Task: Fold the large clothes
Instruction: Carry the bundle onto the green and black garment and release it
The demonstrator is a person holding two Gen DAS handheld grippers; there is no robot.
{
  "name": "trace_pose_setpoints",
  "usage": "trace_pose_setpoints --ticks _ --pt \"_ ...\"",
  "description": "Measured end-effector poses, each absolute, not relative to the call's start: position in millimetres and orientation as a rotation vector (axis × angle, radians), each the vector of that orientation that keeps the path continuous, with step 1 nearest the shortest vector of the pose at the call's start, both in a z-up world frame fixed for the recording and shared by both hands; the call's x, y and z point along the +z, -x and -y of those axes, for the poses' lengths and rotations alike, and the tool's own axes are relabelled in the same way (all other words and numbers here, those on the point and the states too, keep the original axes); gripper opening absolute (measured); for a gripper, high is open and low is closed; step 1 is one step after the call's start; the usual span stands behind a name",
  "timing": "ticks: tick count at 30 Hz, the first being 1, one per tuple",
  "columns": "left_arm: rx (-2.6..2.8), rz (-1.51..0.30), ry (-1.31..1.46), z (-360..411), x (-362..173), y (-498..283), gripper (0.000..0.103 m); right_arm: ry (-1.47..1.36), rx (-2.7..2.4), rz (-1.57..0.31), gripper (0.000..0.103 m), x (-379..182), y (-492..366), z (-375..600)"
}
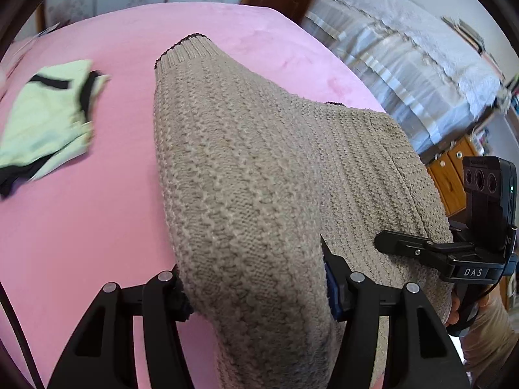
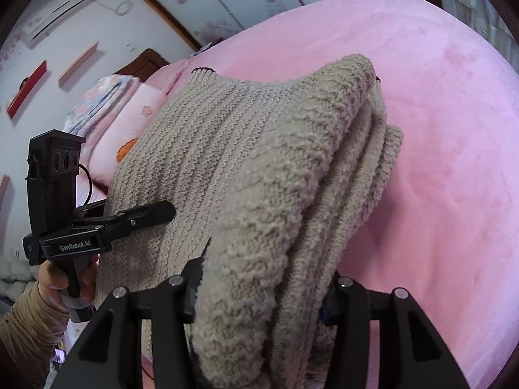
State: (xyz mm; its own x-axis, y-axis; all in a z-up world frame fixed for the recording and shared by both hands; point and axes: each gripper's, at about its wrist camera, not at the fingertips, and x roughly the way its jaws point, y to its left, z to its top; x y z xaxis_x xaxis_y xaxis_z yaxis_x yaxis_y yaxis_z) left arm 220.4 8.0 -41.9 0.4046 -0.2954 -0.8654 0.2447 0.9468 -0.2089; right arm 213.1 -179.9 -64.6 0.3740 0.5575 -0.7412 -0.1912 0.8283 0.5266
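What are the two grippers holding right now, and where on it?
Both hold the folded beige sweater: left gripper and right gripper each clamp a near end of its thick bundle.

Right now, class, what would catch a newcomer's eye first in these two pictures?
A thick beige knitted sweater fills the middle, bunched and clamped between the left gripper and the right gripper above a bright pink bedcover. A pale green folded garment lies on the pink at the left.

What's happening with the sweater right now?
Both tongs, left and right, clamped on beige sweater. Sweater lifted off pink bed. Nothing blocking.
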Motion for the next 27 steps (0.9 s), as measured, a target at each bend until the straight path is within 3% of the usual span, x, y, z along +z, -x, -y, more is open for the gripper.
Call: trace_pose_setpoints --ticks 8,15,20,27 --pt "-0.234 -1.087 0.061 -128.9 27.8 -198.6 0.059 -0.338 0.647 -1.05 0.049 -5.6 -245.8 65.2" --pt "-0.176 -1.067 0.0 -250.0 77.0 -285.2 0.059 -0.333 0.72 -0.974 0.049 17.4 -343.9 -42.9" --pt "-0.146 -1.007 -0.024 -318.2 87.9 -364.7 0.059 -0.393 0.729 -0.918 0.05 9.6 -436.9 -97.4" --pt "-0.067 -0.985 -0.082 -395.8 56.4 -473.0 0.06 -0.435 0.752 -0.887 0.05 -47.7 -545.9 -153.9"
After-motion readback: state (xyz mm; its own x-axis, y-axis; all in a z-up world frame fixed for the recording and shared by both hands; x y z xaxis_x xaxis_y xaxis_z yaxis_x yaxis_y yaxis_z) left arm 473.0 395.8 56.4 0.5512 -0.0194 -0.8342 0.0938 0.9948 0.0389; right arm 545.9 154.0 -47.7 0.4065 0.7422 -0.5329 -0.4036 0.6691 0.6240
